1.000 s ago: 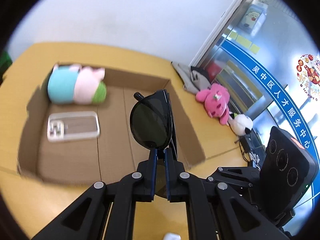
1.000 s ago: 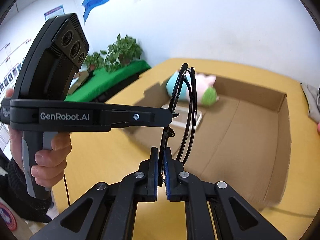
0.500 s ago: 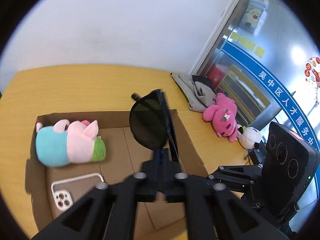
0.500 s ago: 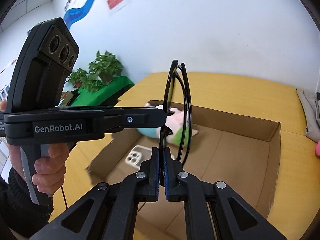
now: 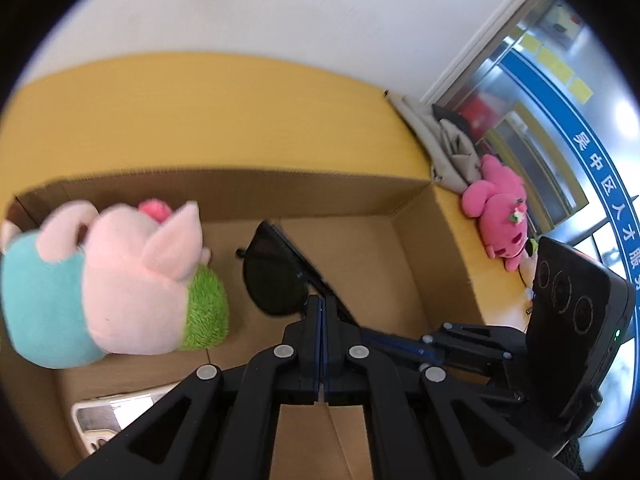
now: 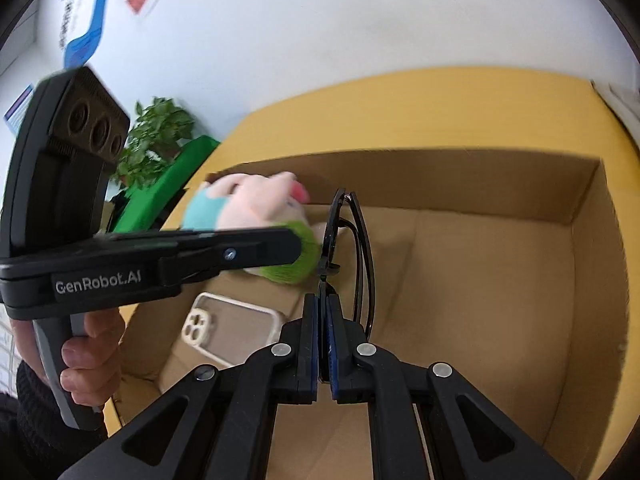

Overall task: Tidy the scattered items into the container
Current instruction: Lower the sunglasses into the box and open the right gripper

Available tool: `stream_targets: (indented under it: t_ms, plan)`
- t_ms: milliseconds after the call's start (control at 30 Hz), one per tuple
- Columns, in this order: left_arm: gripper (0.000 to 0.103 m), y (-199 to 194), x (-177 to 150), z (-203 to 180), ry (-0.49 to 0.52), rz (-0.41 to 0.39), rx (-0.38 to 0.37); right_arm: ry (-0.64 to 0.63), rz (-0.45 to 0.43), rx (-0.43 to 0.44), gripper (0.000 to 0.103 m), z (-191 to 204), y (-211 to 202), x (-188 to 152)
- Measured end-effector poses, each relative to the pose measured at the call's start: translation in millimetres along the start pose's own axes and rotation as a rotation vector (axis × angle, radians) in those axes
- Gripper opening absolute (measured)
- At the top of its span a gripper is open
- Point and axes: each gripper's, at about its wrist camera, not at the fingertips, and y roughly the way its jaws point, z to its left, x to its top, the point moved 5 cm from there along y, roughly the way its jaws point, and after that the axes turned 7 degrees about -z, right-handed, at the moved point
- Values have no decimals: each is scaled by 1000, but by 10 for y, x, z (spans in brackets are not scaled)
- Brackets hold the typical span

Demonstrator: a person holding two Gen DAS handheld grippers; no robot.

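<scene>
Sunglasses pinched in both claws — left claw, right claw — inside the cardboard box.

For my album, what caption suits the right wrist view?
Both grippers hold black sunglasses over a cardboard box.

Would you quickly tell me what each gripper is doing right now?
Left gripper: shut on the sunglasses.
Right gripper: shut on the same sunglasses, over the cardboard box.
</scene>
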Motion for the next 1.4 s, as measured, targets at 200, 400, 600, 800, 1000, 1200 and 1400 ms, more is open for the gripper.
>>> stream_targets:
  t_ms: [200,400,600,800,1000,1200,1400]
  plan:
    - [0,210,-35,93,-51,33,-4,103,-21,-27,5,-254,88,46]
    - [0,401,-12,159,-71,65,38,189,-8,-40,5,-412,232,-12]
    - [0,463,-44,242,-87,72,63,226,3,-59,5,-468,468,-23]
    - [4,379,-44,177,-68,44,59,234,16,-63,5,-461,591,-32]
    - [33,177,-81,113,-81,-3,54,209,16,-91,19,-408,554,-28]
    - [53,-252,-147,-28,-39,-108,112,160,-56,-145,76,-250,161,48]
    - [70,-883,-414,-251,71,-268,198,-18,-114,-241,91,82,-665,-200]
